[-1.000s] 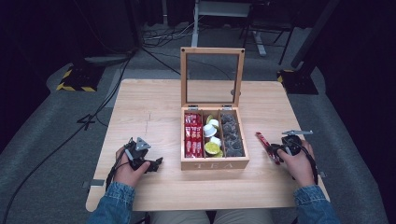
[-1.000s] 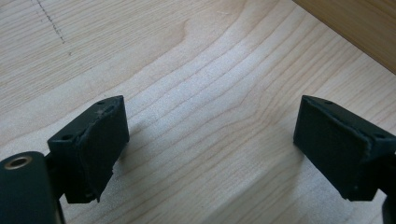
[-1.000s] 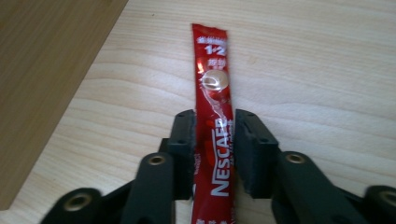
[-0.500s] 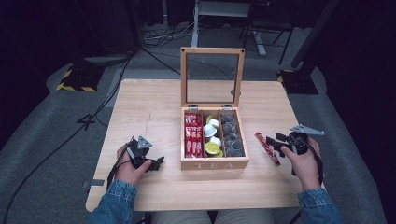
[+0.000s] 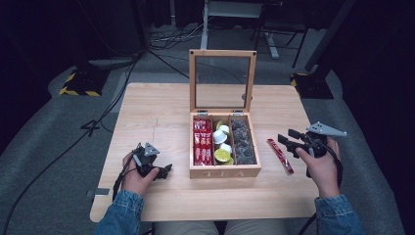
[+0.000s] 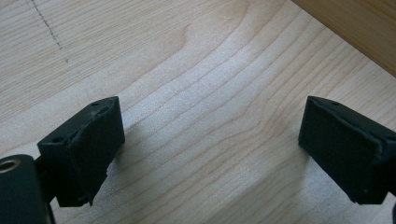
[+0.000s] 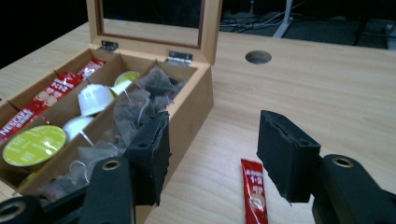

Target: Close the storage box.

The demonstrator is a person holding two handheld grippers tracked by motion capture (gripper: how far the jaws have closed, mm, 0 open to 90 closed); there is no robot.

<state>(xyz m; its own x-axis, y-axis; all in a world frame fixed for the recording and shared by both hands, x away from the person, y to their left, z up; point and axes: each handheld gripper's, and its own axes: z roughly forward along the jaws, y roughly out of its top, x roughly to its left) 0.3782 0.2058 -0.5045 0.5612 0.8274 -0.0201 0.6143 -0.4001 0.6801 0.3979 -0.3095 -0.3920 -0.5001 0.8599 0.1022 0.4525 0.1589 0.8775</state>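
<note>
Dark floor and loose cables surround the pale wooden table (image 5: 161, 117) I am working over, and a wooden tea box (image 5: 224, 171) stands near its middle with the glass lid propped upright. Red sachets fill its left compartment, white and green capsules the middle one, and dark tea bags the right one. On my right, a red sachet (image 5: 280, 155) lies flat on the table just beside the box wall, well apart from anything else. My right gripper (image 5: 288, 139) hangs above and a little to the right of that sachet, jaws spread with nothing between them; they have just been opening, and compared with a second ago, when the gripper sat low against the sachet on the table, I now see it lifted clear and the sachet left behind. In the right gripper view the sachet (image 7: 253, 193) sits on the wood below the gap between the jaws, touching neither. My left gripper (image 5: 160, 170) rests on the table to the left of the box, in the same spot as before, jaws wide apart over bare wood, as the left gripper view confirms.
</note>
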